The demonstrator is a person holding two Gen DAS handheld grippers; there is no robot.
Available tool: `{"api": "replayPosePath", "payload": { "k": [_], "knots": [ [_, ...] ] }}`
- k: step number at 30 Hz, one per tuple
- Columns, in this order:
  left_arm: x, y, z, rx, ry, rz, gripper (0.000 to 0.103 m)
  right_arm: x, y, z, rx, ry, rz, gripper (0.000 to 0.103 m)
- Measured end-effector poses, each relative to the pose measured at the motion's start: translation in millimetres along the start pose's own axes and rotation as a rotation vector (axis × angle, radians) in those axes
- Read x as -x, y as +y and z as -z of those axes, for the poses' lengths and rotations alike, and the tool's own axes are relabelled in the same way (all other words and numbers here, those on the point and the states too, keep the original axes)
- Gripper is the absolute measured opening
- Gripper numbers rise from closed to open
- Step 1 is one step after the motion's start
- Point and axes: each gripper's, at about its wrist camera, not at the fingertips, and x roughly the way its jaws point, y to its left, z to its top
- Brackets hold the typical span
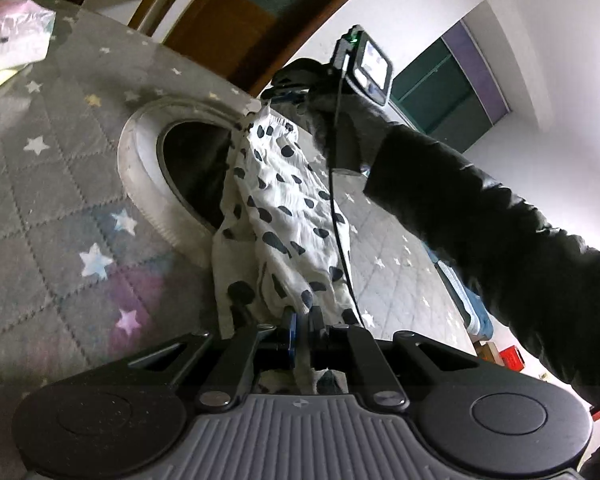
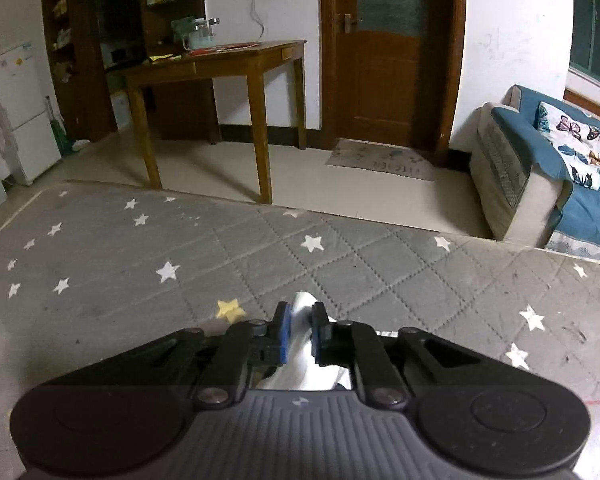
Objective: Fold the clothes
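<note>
The left gripper is pinching one end of a white cloth with dark spots. Its two fingers are squeezed tight together on the cloth, with almost no gap between them.

From the left wrist view, the spotted cloth is stretching away toward 12 o'clock, up to the right gripper. That gripper is sitting at the far end of the cloth, touching its top edge. A person's hand in a dark glove is holding it, and a black sleeve is running off toward 4 o'clock. A thin black cable is hanging down in front of the cloth.

The cloth is hanging above a grey mat with stars. Behind the cloth, toward 10 o'clock, a round white basket is lying on the mat, and it looks dark inside.

From the right wrist view, the right gripper is showing a narrow gap between its blue pads. A bit of white cloth is sitting in that gap. I cannot tell if the pads are pressing on it.

Far off at 12 o'clock a wooden door is standing closed. A wooden table is at 11 o'clock, and a blue sofa is at 2 o'clock
</note>
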Motion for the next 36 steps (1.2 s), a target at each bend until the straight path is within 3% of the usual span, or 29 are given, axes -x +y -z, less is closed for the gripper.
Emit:
{"api": "replayPosePath", "payload": {
  "k": [13,24,29,36],
  "knots": [
    [9.6,5.2,-3.6,-0.023,-0.032,-0.055,0.009,45.5,8.8,39.4,0.234,0.136,-0.134,0.015],
    [12.3,-13.2,-23.3,-0.091,-0.085,-0.059,0.009,116.8,-87.5,99.9,0.103,0.119,-0.157,0.016],
    [-14.7,-29.4,-39.8,-0.118,-0.068,-0.056,0.009,142.5,-126.2,132.5,0.032,0.119,-0.169,0.016],
    [-65.9,-52.6,-52.7,-0.191,-0.009,-0.089,0.009,148.1,-131.8,160.4,0.073,0.113,-0.236,0.016]
  ]
}}
